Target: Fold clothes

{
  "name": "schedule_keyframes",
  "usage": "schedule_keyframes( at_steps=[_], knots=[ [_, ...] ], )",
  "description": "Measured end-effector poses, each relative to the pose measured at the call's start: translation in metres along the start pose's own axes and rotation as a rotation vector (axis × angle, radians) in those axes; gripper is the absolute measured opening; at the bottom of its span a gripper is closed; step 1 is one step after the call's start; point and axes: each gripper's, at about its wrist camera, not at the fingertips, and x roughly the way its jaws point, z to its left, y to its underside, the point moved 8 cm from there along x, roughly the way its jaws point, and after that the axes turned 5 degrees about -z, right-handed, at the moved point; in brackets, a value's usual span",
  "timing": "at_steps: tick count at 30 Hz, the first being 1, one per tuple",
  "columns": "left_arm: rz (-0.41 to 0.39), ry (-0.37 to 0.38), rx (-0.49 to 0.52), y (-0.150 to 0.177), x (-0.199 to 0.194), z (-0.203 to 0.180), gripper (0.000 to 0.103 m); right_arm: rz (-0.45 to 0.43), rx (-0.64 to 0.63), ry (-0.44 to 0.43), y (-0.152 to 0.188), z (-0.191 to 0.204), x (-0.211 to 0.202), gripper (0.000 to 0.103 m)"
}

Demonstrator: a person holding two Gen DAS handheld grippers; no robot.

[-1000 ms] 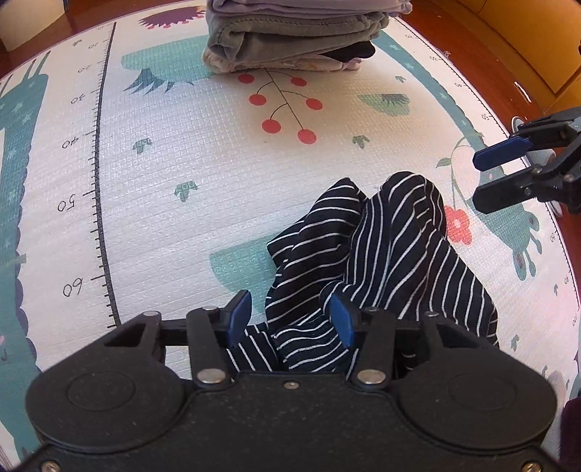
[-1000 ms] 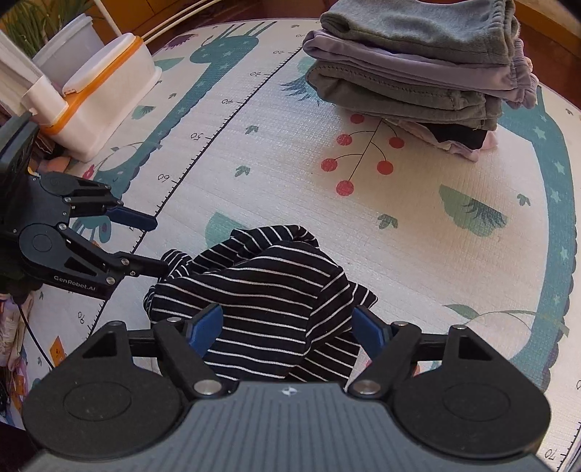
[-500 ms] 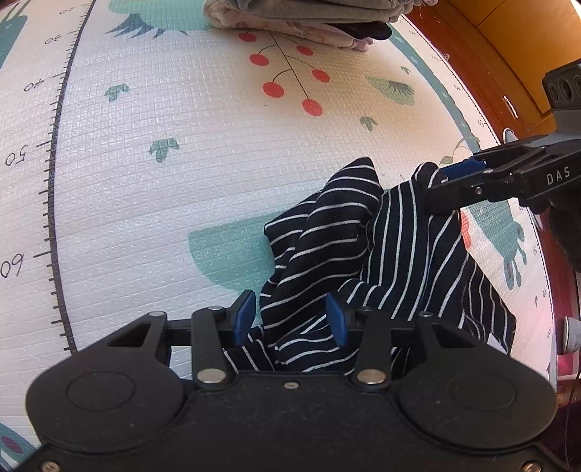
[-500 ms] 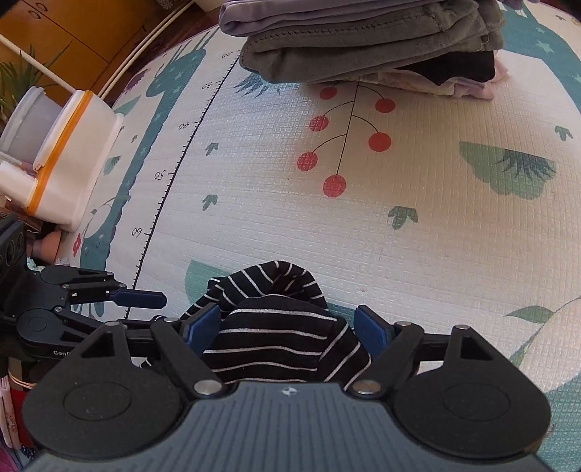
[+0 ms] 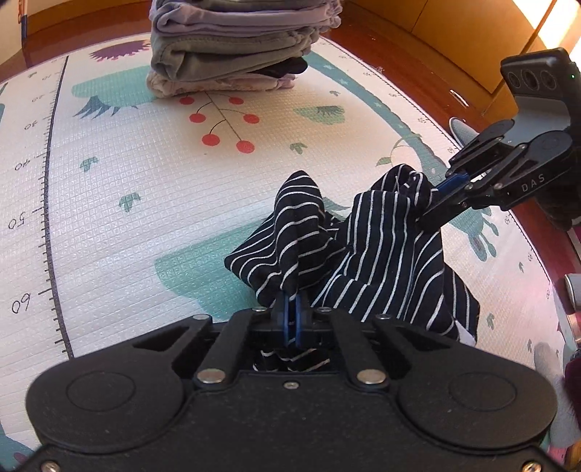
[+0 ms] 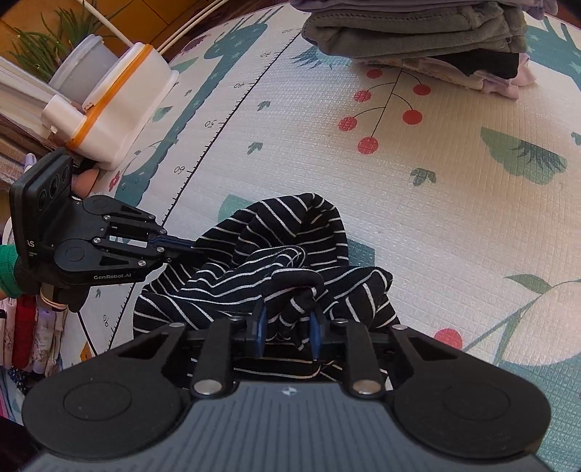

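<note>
A crumpled black garment with thin white stripes [image 5: 366, 247] lies on the patterned play mat [image 5: 145, 203]; it also shows in the right wrist view [image 6: 276, 261]. My left gripper [image 5: 290, 319] is shut on a fold at its near edge, and it shows from the side in the right wrist view [image 6: 181, 248]. My right gripper [image 6: 287, 330] is shut on a bunched fold of the same garment, its pads held apart by thick cloth. It shows in the left wrist view [image 5: 435, 198] pinching the garment's far right edge.
A stack of folded grey and lilac clothes [image 5: 236, 43] sits at the mat's far end, also in the right wrist view [image 6: 417, 32]. White tubs with an orange band [image 6: 109, 112] stand off the mat's left side. Wooden floor and cabinet [image 5: 454, 47] border the right.
Both grippers closed on the striped garment; the left went from open around the cloth to shut. The right moved onto the garment's other side and pinched it. The garment is pulled up a little.
</note>
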Motion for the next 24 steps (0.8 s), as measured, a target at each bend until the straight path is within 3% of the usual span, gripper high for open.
schedule_keyframes(
  at_steps=[5, 7, 10, 12, 13, 15, 16, 17, 21, 24],
  knots=[
    [-0.019, 0.068, 0.019, 0.012, -0.029, -0.036, 0.000, 0.002, -0.114, -0.029, 0.023, 0.023, -0.023, 0.021],
    [0.006, 0.023, 0.005, 0.026, -0.029, -0.034, 0.000, 0.021, -0.169, -0.031, 0.039, 0.032, -0.029, 0.021],
    [0.070, -0.129, -0.042, 0.045, -0.025, -0.008, 0.001, 0.042, -0.274, -0.032, 0.065, 0.046, -0.041, 0.021],
    [0.062, -0.135, -0.039, 0.047, -0.032, -0.001, 0.002, 0.051, -0.357, -0.032, 0.082, 0.057, -0.048, 0.021],
    [0.052, -0.106, -0.056, 0.046, -0.036, -0.002, 0.005, 0.056, -0.387, -0.029, 0.090, 0.060, -0.050, 0.020],
    [0.031, -0.021, -0.106, 0.043, -0.045, -0.010, 0.022, 0.067, -0.412, -0.022, 0.101, 0.063, -0.053, 0.017],
    [0.024, 0.020, -0.122, 0.043, -0.047, -0.014, 0.044, 0.069, -0.414, -0.015, 0.104, 0.063, -0.054, 0.017],
    [0.021, 0.047, -0.126, 0.043, -0.047, -0.019, 0.059, 0.067, -0.409, -0.009, 0.107, 0.061, -0.055, 0.017],
    [0.071, 0.072, -0.119, 0.056, -0.036, -0.024, 0.059, 0.050, -0.373, 0.002, 0.109, 0.051, -0.059, 0.017],
    [0.108, 0.093, -0.168, 0.065, -0.026, -0.016, 0.059, 0.038, -0.340, -0.024, 0.100, 0.048, -0.063, 0.021]
  ],
)
